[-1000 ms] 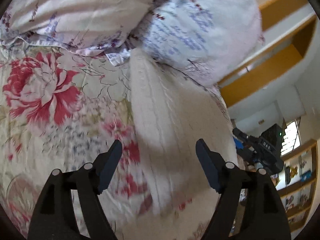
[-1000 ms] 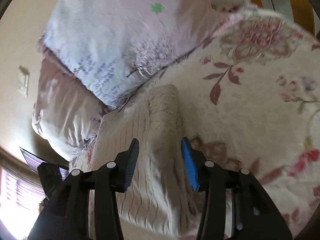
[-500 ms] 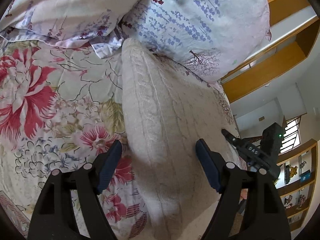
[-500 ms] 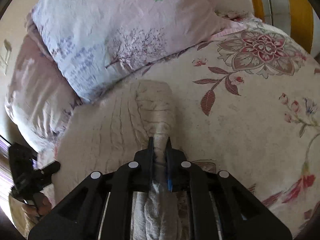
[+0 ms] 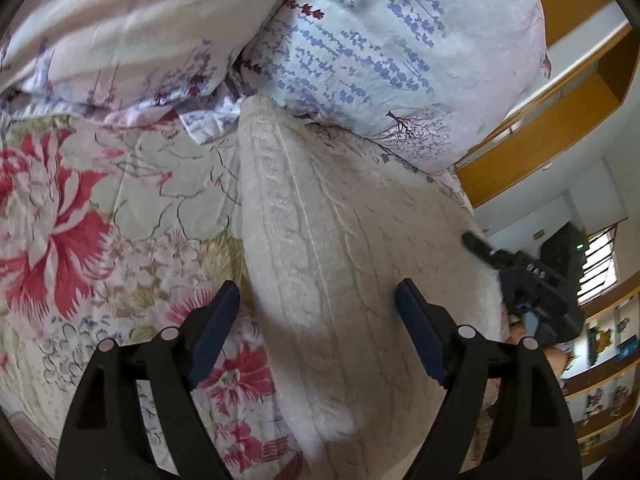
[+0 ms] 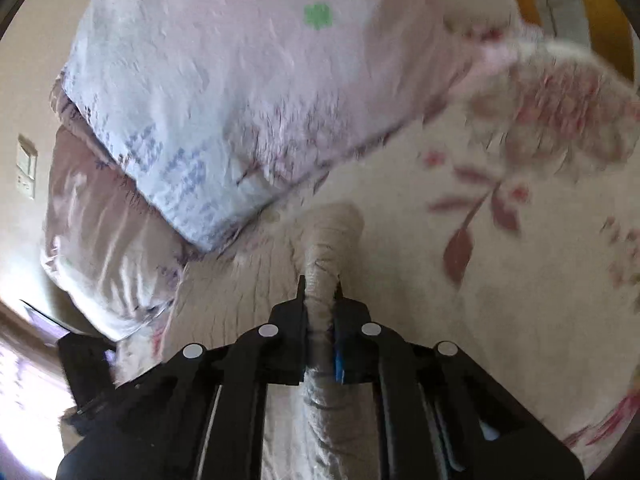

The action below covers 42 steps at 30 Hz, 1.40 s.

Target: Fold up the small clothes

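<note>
The right gripper pinches the cream sweater edge at frame center, the left gripper hovers wide open and empty, so folding seems barely begun.

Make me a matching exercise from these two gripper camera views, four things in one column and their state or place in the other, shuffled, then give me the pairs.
Things:
1. left gripper
2. right gripper
3. cream knit sweater
4. lavender-print pillow

States or places:
A. lies on the floral bedspread, far end against the pillow
B. shut on a bunched fold of knit
C. open, one finger on each side of the knit
D. at the head of the bed, beyond the sweater

Pairs: 1-C, 2-B, 3-A, 4-D
</note>
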### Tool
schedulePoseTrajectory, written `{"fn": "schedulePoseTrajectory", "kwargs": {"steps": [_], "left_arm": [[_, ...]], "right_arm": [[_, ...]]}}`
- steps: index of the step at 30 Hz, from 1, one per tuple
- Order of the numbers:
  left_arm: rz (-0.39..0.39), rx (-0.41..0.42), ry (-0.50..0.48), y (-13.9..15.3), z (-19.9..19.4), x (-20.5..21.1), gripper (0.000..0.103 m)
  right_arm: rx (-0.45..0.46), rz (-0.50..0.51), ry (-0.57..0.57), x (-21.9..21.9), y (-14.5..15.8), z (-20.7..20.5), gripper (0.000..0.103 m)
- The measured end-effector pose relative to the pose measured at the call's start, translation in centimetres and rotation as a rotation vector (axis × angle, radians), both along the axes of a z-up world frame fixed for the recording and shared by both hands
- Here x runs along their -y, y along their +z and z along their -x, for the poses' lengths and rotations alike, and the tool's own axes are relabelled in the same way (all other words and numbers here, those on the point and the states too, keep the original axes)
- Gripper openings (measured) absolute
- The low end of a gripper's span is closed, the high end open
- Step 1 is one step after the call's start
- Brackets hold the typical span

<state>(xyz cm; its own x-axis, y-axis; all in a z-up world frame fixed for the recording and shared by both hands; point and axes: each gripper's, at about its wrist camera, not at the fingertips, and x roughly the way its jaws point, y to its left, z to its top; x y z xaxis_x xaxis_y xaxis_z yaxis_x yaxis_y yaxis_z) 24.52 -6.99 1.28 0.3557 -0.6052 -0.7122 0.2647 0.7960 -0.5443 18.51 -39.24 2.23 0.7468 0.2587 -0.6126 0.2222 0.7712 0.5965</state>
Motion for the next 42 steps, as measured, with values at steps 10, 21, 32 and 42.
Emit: {"fn": "schedulePoseTrajectory", "kwargs": {"steps": [10,21,32,42], "left_arm": [[-0.079,0.045,-0.013,0.1,-0.3,1.4,0.085],[-0.084,0.044,-0.008,0.1,0.1,1.0,0.088],[0.037,-0.036,-0.019,-0.4,-0.4,-0.1,0.090],[0.225,-0.123,-0.031,-0.8,-0.6,-1.1,0.088]], "right_arm": [[-0.109,0.097,-0.065,0.1,-0.8,0.0,0.024],[0.052,0.246,0.146,-4.7,2.6,4.8,0.026],[-0.027,0.151,0.144,-3.8,1.1,4.1,0.038],[-0.142,-0.169,0.062,1.5,-0.8,2.0,0.063]]}}
